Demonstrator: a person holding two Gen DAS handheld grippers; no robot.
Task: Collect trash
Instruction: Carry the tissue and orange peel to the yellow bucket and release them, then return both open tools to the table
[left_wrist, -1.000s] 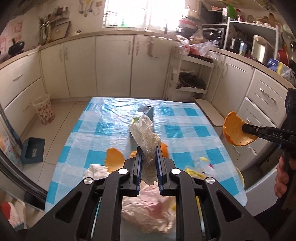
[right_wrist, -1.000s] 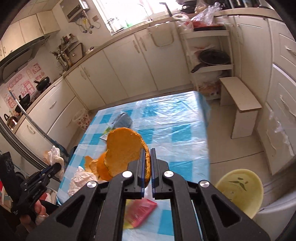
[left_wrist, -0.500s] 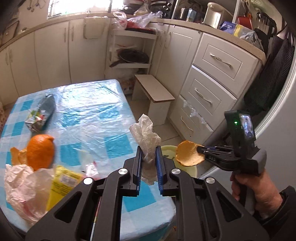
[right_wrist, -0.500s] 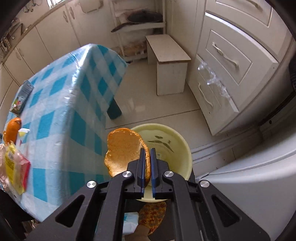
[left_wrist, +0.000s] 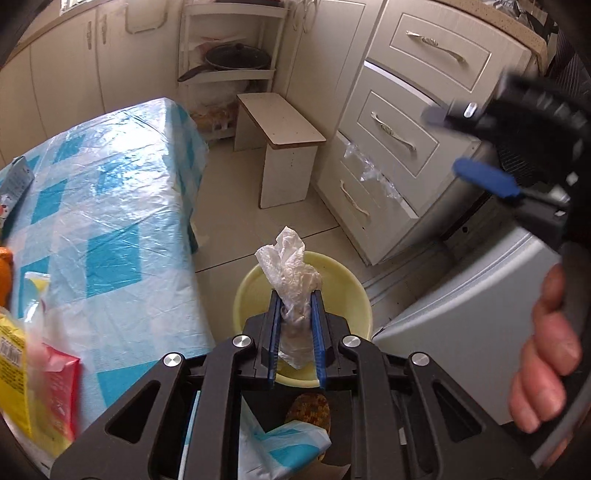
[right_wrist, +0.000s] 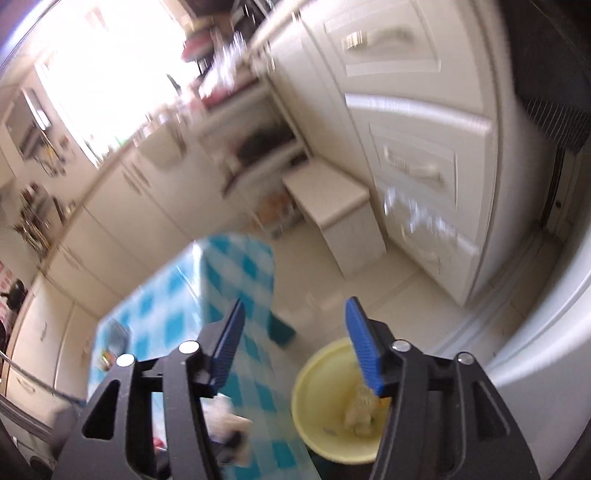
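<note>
Risk is sitting with my left jaws (left_wrist: 294, 325); they are clamping crumpled tissue (left_wrist: 290, 260) above the yellow bin (left_wrist: 251, 291) on the floor; released off-centre, it is drifting past the rim; my right jaws (right_wrist: 295, 345) are gaping, empty.

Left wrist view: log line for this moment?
left hand-held gripper: shut on crumpled white tissue | over round yellow bin | right hand-held gripper: open
</note>
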